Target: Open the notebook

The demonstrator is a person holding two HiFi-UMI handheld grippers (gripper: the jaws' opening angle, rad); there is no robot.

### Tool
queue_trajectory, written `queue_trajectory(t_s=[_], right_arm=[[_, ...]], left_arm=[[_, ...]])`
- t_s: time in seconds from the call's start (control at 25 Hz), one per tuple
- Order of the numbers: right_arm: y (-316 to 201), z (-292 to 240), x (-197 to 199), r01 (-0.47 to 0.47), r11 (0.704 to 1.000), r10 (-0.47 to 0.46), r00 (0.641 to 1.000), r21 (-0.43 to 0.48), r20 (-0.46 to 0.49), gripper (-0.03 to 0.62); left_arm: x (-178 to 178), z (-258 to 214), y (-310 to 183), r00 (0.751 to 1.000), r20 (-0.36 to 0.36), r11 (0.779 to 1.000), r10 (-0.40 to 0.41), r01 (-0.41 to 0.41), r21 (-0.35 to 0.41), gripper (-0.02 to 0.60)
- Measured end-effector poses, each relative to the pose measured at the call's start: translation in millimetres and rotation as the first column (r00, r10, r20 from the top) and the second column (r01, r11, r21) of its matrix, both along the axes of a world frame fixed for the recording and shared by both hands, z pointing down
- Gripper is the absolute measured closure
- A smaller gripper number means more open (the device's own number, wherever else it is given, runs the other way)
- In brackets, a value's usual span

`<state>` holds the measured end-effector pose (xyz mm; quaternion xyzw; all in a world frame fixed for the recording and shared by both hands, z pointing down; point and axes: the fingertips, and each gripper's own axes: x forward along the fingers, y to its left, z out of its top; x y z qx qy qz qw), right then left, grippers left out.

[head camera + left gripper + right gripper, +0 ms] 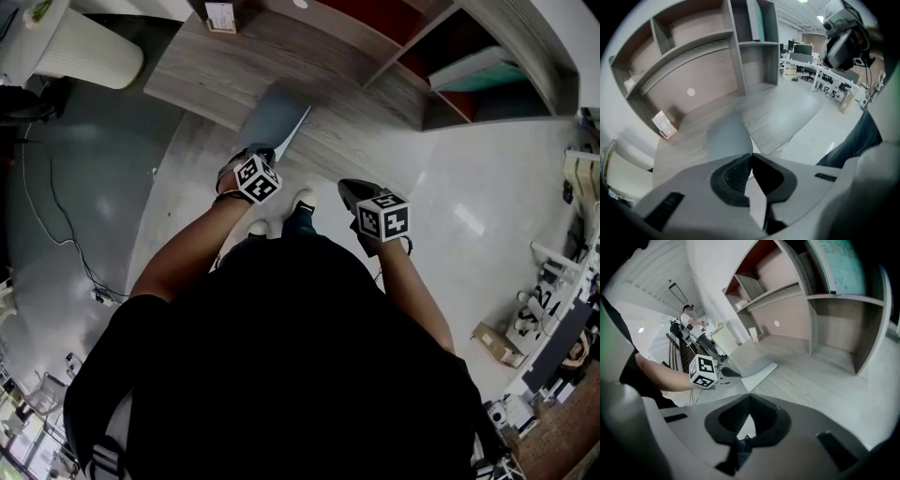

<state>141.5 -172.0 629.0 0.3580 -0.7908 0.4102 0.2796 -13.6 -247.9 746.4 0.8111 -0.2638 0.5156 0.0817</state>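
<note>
- Head view: the notebook [275,114] lies at the near edge of the wooden desk [211,66], its grey cover [727,136] bowed upward.
- On that cover's near corner the left gripper [750,155] is clamped. Beyond the desk's edge, the right gripper [749,397] has its jaws together on nothing.
- Step, as I judge it: lifting the cover. Next it needs swinging over flat, gently.

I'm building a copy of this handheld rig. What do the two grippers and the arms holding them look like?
Both the left gripper and right gripper have smooth pale grey shells with black ribbed pads. Each carries a white cube printed with black square markers. The person wears a black short-sleeved top.
</note>
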Motion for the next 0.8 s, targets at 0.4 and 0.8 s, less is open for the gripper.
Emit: queue_trajectory(t_s=[0.4,0.8], right_arm=[[11,-8,-8,-0.001,1.000,0.001,1.000,0.016,-0.013,0.594],[16,-21,-17,-0.016,0.999,0.017,1.000,0.050,-0.020,0.594]], left_arm=[[-22,-29,-9,0.998,-0.034,0.998,-0.045,0.046,0.034,0.565],[-58,-47,-26,0.993,-0.048,0.991,-0.105,0.108,0.075,0.565]])
